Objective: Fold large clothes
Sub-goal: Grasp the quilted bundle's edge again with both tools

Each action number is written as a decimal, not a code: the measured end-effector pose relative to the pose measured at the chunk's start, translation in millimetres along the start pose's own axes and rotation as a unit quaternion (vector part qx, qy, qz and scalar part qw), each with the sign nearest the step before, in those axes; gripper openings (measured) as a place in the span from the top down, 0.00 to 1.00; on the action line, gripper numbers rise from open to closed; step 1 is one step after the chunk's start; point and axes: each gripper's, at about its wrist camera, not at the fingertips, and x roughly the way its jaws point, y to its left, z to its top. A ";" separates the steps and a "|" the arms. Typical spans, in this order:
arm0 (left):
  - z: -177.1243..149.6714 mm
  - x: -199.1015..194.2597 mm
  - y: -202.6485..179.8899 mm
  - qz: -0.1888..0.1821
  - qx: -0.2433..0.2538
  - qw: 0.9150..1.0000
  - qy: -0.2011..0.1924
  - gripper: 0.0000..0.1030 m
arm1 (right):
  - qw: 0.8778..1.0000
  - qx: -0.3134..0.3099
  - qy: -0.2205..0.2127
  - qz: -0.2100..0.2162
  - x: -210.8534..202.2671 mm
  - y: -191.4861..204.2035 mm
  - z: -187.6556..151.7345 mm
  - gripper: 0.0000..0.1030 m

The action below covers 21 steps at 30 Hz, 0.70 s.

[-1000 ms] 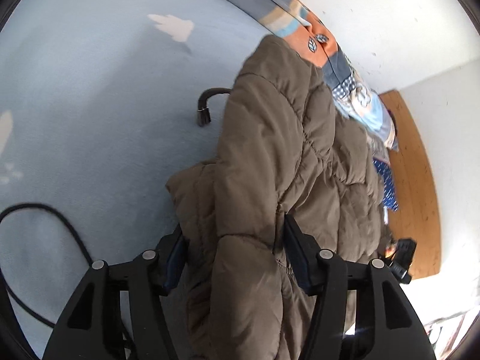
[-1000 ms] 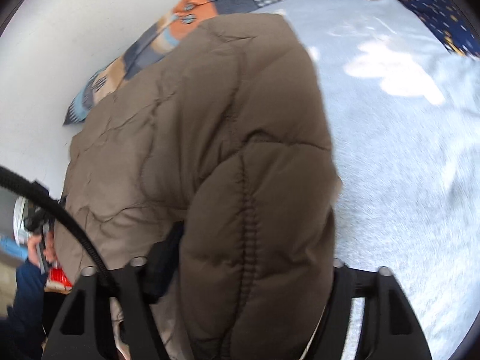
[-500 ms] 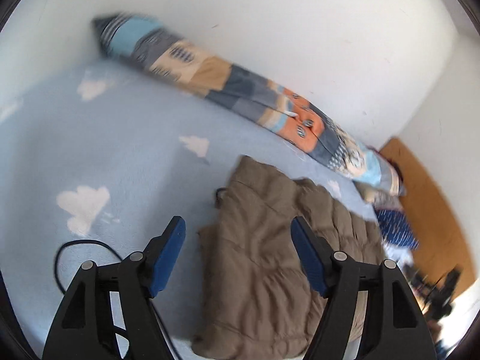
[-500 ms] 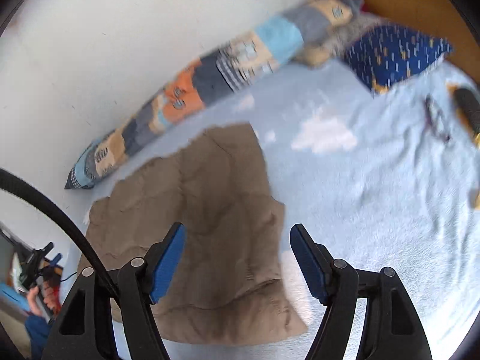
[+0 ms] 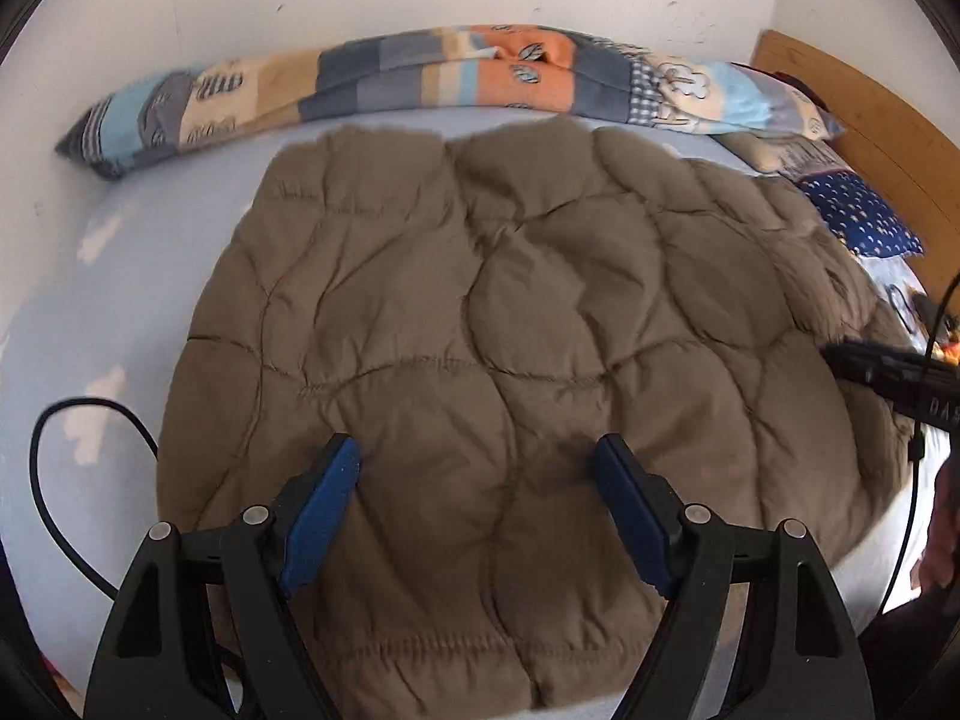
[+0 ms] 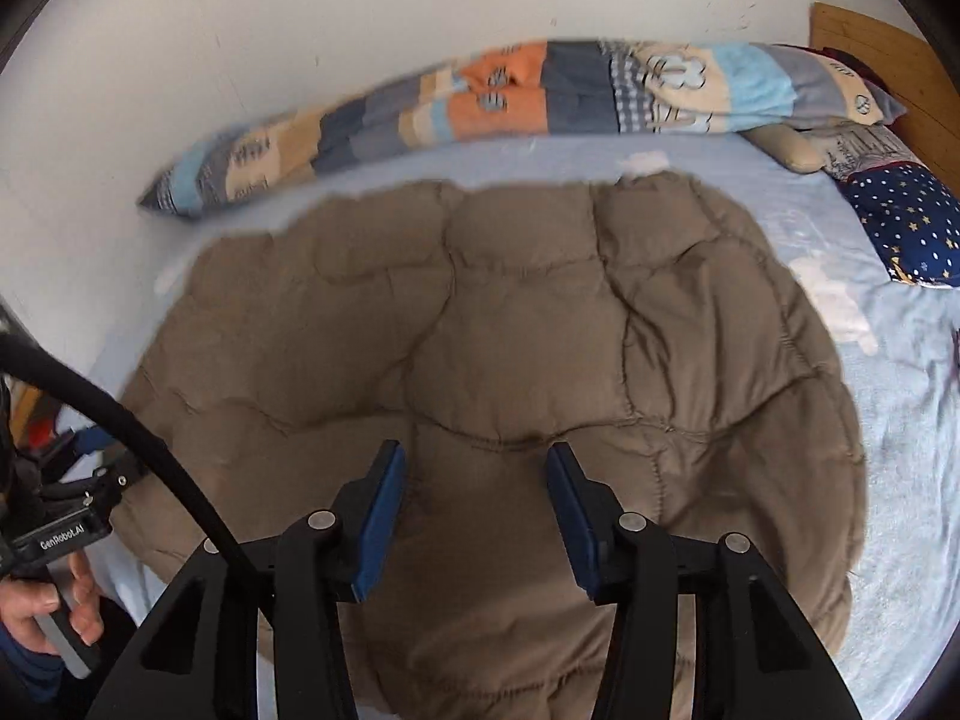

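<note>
A large brown quilted coat [image 5: 480, 330] lies flat on the light blue bed, folded into a broad rounded slab; it also fills the right wrist view [image 6: 510, 348]. My left gripper [image 5: 477, 468] is open and empty, hovering just above the coat's near edge. My right gripper [image 6: 471, 474] is open and empty above the coat's near half. The right gripper's body [image 5: 888, 372] shows at the right edge of the left wrist view, and the left gripper's body [image 6: 60, 516] at the left edge of the right wrist view.
A long patchwork bolster [image 5: 450, 78] lies along the white wall behind the coat, also seen in the right wrist view [image 6: 510, 102]. A navy starred pillow [image 6: 912, 228] and a wooden headboard [image 5: 870, 132] are at the right. A black cable [image 5: 60, 480] loops on the sheet at left.
Both grippers let go of the coat, opened and pulled back. The coat, lifted a second ago, now lies flat on the bed, and both cameras have swung round to face the wall.
</note>
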 end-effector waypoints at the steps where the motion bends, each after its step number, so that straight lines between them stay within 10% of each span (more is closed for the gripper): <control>1: 1.3 2.5 2.6 0.000 -0.007 1.000 0.000 0.22 | 1.000 0.000 0.013 -0.004 10.8 -0.2 -1.0 0.48; 12: 1.0 29.8 3.6 0.014 0.000 1.000 0.015 0.14 | 0.998 -0.011 0.068 -0.012 58.4 -8.5 2.4 0.46; 21: -7.5 -6.2 1.8 0.022 0.001 0.998 -0.051 0.14 | 1.000 -0.020 0.021 -0.010 26.6 -1.7 -1.8 0.46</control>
